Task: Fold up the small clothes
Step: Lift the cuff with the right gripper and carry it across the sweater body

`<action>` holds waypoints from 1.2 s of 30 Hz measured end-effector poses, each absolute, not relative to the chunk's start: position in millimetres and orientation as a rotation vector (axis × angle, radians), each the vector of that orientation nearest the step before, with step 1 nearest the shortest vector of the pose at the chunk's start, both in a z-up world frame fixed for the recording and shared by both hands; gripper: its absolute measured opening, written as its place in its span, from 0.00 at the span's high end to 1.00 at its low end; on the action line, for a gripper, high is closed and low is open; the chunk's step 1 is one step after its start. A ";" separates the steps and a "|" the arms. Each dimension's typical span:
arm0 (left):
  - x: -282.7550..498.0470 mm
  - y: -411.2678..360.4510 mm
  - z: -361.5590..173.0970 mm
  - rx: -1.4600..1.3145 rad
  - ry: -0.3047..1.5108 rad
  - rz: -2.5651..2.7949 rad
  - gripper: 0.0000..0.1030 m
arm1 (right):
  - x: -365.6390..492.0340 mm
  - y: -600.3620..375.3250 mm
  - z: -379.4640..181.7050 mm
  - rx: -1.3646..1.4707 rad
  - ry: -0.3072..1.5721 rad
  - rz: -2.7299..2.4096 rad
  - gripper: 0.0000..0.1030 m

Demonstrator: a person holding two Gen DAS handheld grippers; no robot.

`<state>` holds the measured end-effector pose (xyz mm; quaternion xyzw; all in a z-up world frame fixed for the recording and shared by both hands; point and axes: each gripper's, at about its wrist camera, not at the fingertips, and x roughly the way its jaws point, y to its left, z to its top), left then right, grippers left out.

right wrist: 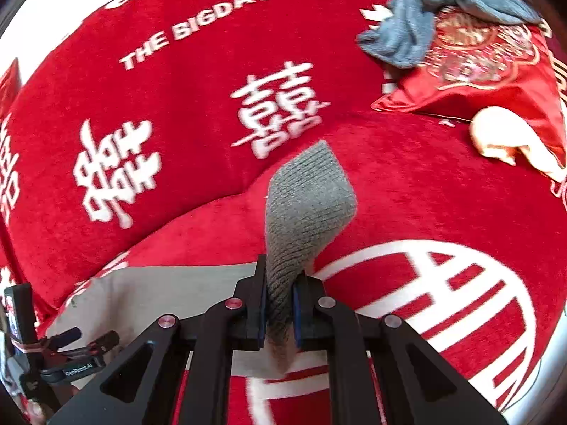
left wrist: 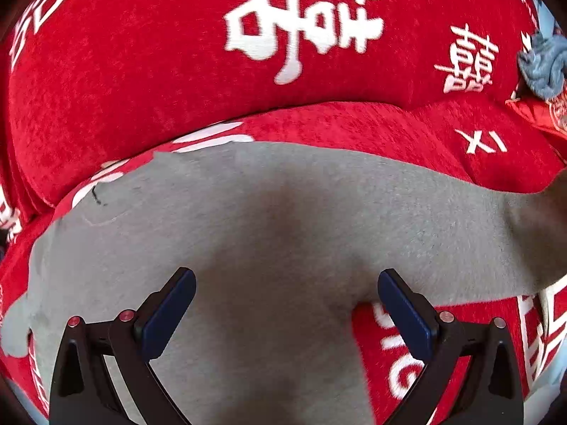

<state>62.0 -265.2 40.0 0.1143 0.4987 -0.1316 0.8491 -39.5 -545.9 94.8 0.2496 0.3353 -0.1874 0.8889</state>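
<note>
Here, the limp grey garment's [left wrist: 283,233] ribbed cuff [right wrist: 304,205] is clamped by the right gripper [right wrist: 279,304]; the left gripper [left wrist: 286,315] is spread, empty; hems are judged the best grips.

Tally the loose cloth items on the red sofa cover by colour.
Grey: 1, the grey garment clamped by the right gripper
Blue-grey: 1, the crumpled blue-grey cloth
Red and gold: 1, the satin cushion
Peach: 1, the peach item
Total: 4
</note>
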 end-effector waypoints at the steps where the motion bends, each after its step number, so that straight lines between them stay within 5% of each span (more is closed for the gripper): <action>1: 61.8 -258.1 41.1 0.229 1.050 -0.276 0.00 | -36.4 -539.3 96.6 0.520 0.695 -0.376 0.89; 36: 55.4 -9.3 17.1 -0.043 1.121 -0.086 0.00 | 84.1 -265.9 102.7 0.463 0.837 -0.016 0.89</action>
